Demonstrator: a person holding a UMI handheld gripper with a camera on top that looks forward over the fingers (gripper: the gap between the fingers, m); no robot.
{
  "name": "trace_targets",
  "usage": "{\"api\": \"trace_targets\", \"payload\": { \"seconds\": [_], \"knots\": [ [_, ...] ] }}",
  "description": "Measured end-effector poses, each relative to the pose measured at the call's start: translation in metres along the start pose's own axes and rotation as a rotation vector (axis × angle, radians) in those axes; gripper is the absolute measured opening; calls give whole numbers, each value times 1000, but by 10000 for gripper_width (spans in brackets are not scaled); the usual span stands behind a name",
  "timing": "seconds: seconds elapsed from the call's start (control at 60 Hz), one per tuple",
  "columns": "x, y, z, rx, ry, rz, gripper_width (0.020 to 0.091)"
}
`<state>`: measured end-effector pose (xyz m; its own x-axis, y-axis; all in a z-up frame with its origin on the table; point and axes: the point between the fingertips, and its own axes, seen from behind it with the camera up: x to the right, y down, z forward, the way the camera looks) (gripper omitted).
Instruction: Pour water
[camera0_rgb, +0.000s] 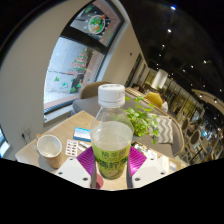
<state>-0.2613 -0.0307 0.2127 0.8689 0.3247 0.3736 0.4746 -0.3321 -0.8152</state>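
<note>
A clear plastic bottle (112, 140) with a white cap and a green label stands upright between my fingers, tilted slightly with the whole view. My gripper (112, 165) is shut on the bottle; both purple pads (87, 158) press against its label from either side. A brown paper cup (50, 150) stands on the light table (70, 125) to the left of the bottle, a short way beyond my left finger. The bottle holds pale liquid up to about its shoulder.
A small plant with green leaves (145, 120) stands behind the bottle to the right. A flat card or packet (82, 133) lies on the table behind the cup. Chairs and other tables (165, 100) fill the room beyond.
</note>
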Motion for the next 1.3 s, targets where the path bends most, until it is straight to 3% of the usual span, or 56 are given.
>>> {"api": "trace_targets", "payload": {
  "seconds": [0.217,0.467,0.5,0.567,0.65,0.733,0.833,0.883,0.933,1.3],
  "knots": [
    [-24,67,35,-39,-122,264,409],
    [-51,128,67,-77,-170,334,417],
    [-50,125,66,-36,-164,350,412],
    [-51,127,69,-26,-162,352,430],
    [-48,127,64,-14,-155,371,489],
    [-49,131,62,-53,-154,384,555],
    [-43,132,49,-103,-142,401,870],
    [-35,132,36,-132,-114,400,828],
    [-28,134,20,-148,-81,391,864],
    [-34,118,-152,-239,-9,452,854]
  ]
}}
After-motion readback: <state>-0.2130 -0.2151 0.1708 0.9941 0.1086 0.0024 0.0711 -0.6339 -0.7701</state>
